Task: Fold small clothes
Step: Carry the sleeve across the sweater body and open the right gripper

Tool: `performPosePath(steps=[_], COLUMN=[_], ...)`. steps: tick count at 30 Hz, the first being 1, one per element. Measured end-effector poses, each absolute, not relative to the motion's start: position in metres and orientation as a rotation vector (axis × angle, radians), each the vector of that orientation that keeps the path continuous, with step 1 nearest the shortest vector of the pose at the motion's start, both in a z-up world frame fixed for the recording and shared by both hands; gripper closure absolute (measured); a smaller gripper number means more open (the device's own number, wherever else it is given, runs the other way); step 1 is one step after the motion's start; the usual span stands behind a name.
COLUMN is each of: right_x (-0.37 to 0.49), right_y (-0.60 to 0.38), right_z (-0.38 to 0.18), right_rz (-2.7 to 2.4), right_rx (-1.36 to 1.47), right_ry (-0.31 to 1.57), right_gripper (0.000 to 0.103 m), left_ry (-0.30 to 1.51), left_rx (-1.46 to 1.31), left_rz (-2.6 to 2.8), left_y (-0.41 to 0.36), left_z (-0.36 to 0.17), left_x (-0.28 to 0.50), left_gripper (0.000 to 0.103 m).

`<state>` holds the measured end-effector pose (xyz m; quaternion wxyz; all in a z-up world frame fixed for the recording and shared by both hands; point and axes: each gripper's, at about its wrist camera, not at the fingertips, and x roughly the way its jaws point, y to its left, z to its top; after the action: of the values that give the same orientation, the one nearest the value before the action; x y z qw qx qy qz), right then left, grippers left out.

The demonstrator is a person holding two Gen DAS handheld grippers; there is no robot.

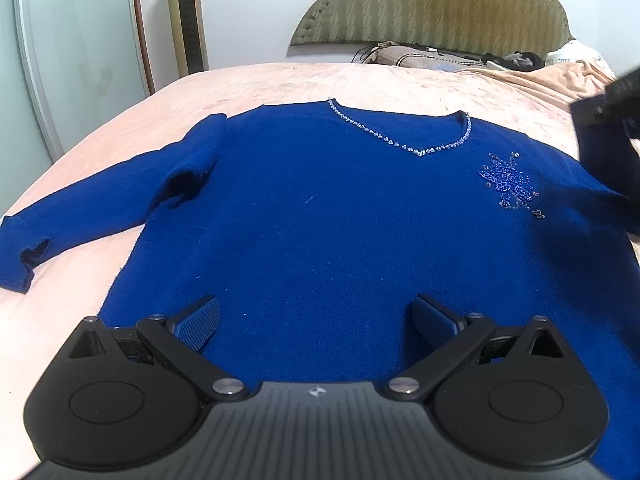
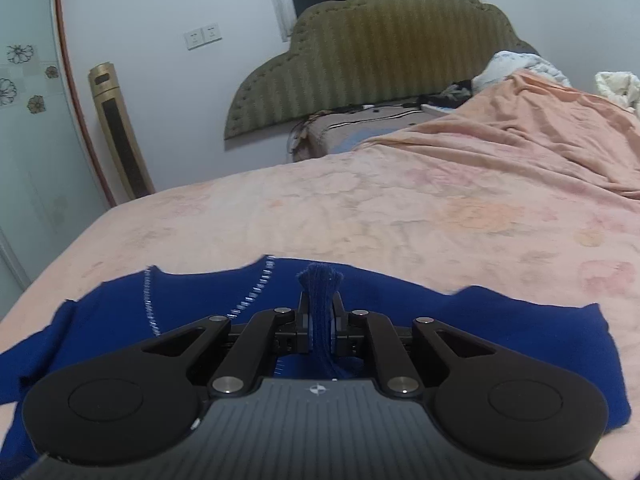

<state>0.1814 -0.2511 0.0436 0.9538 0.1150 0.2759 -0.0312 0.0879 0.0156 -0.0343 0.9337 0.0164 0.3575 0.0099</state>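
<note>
1. Right gripper point(image 2: 320, 320) of mine pinches a bunched fold of the blue sweater point(image 1: 320, 220).
2. Left gripper point(image 1: 316, 320) hangs spread wide over the sweater's hem.
3. Sweater lies flat on the pink bedspread point(image 1: 360, 84); no writing is legible.

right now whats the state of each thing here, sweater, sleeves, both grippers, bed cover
blue sweater: spread flat, front up, not yet folded
left sleeve: stretched out to the side on the cover
right sleeve cuff: bunched, pinched in the right gripper
left gripper: open, over the hem, holding nothing
right gripper: shut on the cuff
pink bed cover: smooth under the sweater, rumpled towards the headboard
</note>
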Motion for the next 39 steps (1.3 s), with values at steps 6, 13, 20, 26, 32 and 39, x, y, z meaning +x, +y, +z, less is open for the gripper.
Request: performPosePath(steps=[6, 13, 20, 26, 32, 39], right_x=[0.193, 0.208, 0.225, 0.238, 0.248, 0.257], right_y=[-0.222, -0.195, -0.17, -0.138, -0.1, -0.067], right_z=[0.046, 0.045, 0.045, 0.047, 0.052, 0.049], right_rz=[-0.003, 0.031, 0.069, 0.147, 0.246, 0.328], right_rx=[0.221, 0.201, 0.201, 0.199, 0.151, 0.12], right_ry=[0.559, 0.573, 0.581, 0.59, 0.586, 0.604], right_gripper=[0.089, 0.09, 0.09, 0.09, 0.09, 0.09], left_ry=[0.705, 0.697, 0.697, 0.697, 0.697, 0.697], left_rx=[0.039, 0.028, 0.025, 0.025, 0.021, 0.022], left_rz=[0.022, 0.019, 0.018, 0.018, 0.016, 0.016], left_y=[0.014, 0.015, 0.016, 0.016, 0.016, 0.016], left_z=[-0.037, -0.038, -0.038, -0.038, -0.038, -0.038], left_x=[0.085, 0.082, 0.082, 0.082, 0.082, 0.082], left_gripper=[0.0, 0.0, 0.0, 0.0, 0.0, 0.0])
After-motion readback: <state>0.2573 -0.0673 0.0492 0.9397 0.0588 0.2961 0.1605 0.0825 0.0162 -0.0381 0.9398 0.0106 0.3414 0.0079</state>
